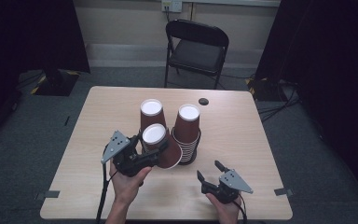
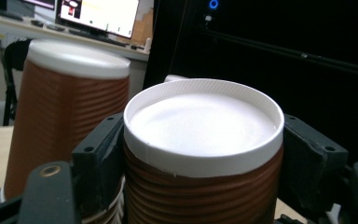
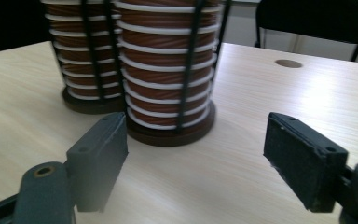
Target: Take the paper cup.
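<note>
The right gripper [image 1: 213, 170] waits with jaws spread over the tabletop [image 1: 242, 140]; the left gripper [image 1: 154, 148] pinches an upturned paper cup [image 1: 161, 144] for stacking.

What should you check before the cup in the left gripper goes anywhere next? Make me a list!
1. Left gripper shut on the held cup, a jaw on each side: ok.
2. Held cup upside down, white bottom up: ok.
3. Held cup clear of the left stack: cannot tell, they overlap.
4. Right stack upright in its wire holder: ok.
5. Right gripper open, holding nothing, apart from the stacks: ok.
6. Bare table beside the stacks: ok.
</note>
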A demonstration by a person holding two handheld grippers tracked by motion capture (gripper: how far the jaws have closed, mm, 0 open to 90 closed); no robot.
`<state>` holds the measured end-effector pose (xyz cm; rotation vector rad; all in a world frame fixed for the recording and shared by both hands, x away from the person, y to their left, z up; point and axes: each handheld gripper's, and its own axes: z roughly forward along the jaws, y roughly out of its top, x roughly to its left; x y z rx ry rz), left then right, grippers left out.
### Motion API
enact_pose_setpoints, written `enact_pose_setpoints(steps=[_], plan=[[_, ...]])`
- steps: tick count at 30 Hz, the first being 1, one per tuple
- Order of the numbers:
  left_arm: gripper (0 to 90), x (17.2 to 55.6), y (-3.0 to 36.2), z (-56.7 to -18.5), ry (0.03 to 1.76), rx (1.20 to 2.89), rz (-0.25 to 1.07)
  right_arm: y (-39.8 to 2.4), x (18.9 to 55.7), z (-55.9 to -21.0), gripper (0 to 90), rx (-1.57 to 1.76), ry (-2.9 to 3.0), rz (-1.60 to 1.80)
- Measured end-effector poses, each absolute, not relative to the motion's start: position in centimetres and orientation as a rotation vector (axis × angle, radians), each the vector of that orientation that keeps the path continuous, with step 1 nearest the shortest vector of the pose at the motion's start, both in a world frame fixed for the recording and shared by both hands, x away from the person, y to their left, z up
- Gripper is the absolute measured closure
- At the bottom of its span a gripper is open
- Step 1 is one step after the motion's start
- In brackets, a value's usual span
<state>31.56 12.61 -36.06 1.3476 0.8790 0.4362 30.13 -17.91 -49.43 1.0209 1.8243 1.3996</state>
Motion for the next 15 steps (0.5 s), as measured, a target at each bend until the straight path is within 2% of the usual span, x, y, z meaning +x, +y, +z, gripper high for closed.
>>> enact_pose_setpoints(steps=[6,9,11,15], plan=[[23.2,31.7,12.6,-37.3,0.905,1.359,0.403,-16.6,29.4,-49.3,24.2,0.954,1.87,1.433],[23.2,31.7,12.8,-38.2,0.921,1.339,0.317,-15.7,28.9,-49.1,27.4,0.913,1.886,1.487],[23.2,31.8,13.1,-38.8,0.932,1.316,0.27,-15.3,28.7,-49.1,33.7,0.891,1.883,1.515],[23.2,32.0,13.7,-39.8,0.967,1.293,0.214,-14.8,28.3,-49.0,33.5,0.86,1.883,1.559]])
